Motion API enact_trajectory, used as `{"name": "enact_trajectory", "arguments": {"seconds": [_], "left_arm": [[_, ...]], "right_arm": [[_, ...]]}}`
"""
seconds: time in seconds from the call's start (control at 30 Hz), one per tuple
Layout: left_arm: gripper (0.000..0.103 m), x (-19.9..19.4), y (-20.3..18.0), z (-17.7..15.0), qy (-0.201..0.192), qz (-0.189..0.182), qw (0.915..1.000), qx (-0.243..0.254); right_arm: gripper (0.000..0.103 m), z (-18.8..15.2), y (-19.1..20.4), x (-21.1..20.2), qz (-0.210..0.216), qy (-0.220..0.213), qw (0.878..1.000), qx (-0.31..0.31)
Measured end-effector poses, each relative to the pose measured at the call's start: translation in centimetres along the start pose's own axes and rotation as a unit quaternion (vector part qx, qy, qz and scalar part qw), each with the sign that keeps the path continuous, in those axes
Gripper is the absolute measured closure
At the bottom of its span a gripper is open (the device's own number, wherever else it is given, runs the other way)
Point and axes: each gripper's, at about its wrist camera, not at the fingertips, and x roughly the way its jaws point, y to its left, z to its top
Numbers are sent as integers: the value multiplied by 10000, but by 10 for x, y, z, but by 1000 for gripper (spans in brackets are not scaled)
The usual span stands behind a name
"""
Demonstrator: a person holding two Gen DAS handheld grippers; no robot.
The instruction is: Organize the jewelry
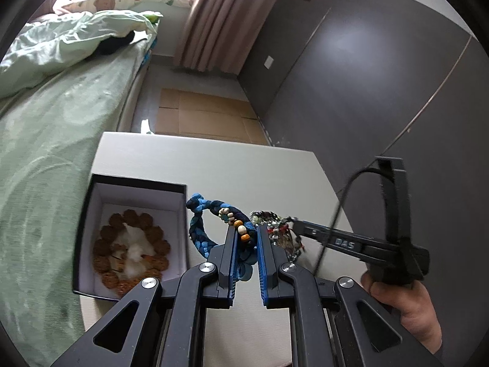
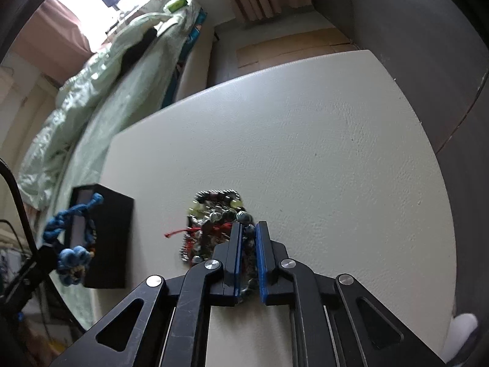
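— What is lying around the room; anything standing out?

— A bed (image 1: 55, 128) is running along the left, wearing a pale green sheet; a rumpled green duvet (image 1: 61, 42) is bunching up toward its far end, with something black (image 1: 116, 44) poking out from under it; a printed pillow (image 1: 122, 1) is catching the window light beyond.

— And further back?

— Pinkish curtains (image 1: 214, 21) are hanging down to the floor; flattened cardboard (image 1: 207, 113) is lying on the floor past the white table (image 2: 305, 137); a dark grey wardrobe (image 1: 382, 70) is filling the right side, with a small white plate (image 1: 269, 62) sitting on the wall near the curtains.
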Motion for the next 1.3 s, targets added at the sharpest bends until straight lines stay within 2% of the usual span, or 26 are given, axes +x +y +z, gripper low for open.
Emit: {"name": "enact_trajectory", "arguments": {"seconds": [0.23,0.47,0.63,0.73,0.77,0.8,0.87,1.3], "left_arm": [[91,-16,16,4,-165,30,9996,-213],[91,-25,38,6,-257,175,9981,-529],[89,-24,49,5,-142,200,9969,-748],[80,-15,56,5,175,228,9950,-954],[64,-12,59,5,285,223,9940,-1035],[45,-11,61,5,333,204,9932,-1101],[34,-13,65,5,255,209,9926,-1169],[34,-39,89,9,-74,369,9872,-1553]], "right_arm": [[93,-4,10,-30,252,-354,9990,-101],[93,-11,35,-58,582,-710,9952,-327],[93,-12,49,-67,784,-884,9922,-390],[93,-9,59,-67,925,-952,9904,-380],[93,-8,62,-68,981,-980,9896,-376],[93,-9,66,-69,1022,-1001,9890,-379],[93,-10,73,-70,1140,-1045,9872,-397],[93,-10,119,-58,1762,-1129,9769,-437]]}}
